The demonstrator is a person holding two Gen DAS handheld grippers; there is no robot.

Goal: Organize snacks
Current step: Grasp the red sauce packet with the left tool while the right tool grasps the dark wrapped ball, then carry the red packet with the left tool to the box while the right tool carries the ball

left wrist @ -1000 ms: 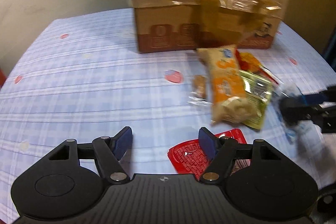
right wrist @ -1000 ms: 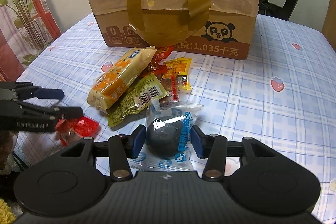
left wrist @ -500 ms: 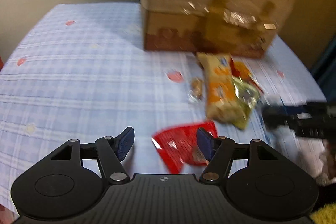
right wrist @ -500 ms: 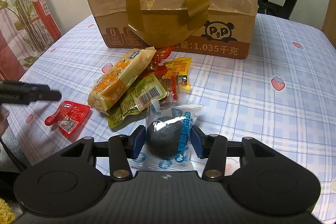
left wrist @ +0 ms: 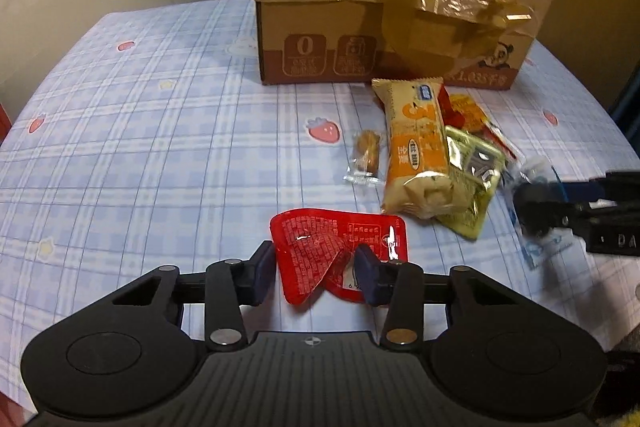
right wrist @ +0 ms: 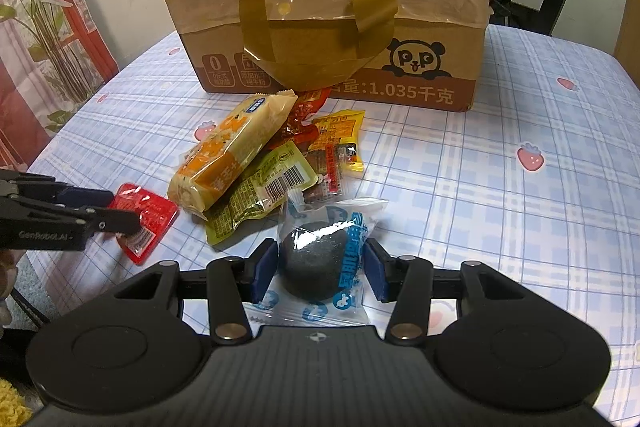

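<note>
**Clearly two soft packets, two different grips**

Now the left claw (left wrist: 316, 269) is closing around the red sachet (left wrist: 340, 247), which lies flat on the checked counter (left wrist: 160, 147) just ahead of the snack pile. The sachet is already buckling into a fold between the blue pads, so the film looks thin, light and limp, with little body inside. It is glossy too, and I judge it could slide out if only a corner is caught. Pinching across the crumpled middle, as now, seems the safer hold.

The right claw (right wrist: 320, 269) sits narrowed on the clear packet with blue print (right wrist: 324, 255), its pads against the dark round snack inside. That lump looks firm enough to bear a squeeze, though the loose wrapper around it is slick and crinkly; holding the lump itself rather than the sealed ends seems wise.

Beyond them lies the pile: a long orange-and-cream packet (right wrist: 228, 155) resting over a green-gold pouch (right wrist: 260, 195), with smaller red and yellow packets (right wrist: 336, 139) behind. A small wrapped sweet (left wrist: 366, 157) sits apart to the left of the pile. The puffy orange packet probably holds air and something brittle, so a gentle grip at its middle suits it. The taped cardboard box (right wrist: 320, 7) stands just behind the pile.
</note>
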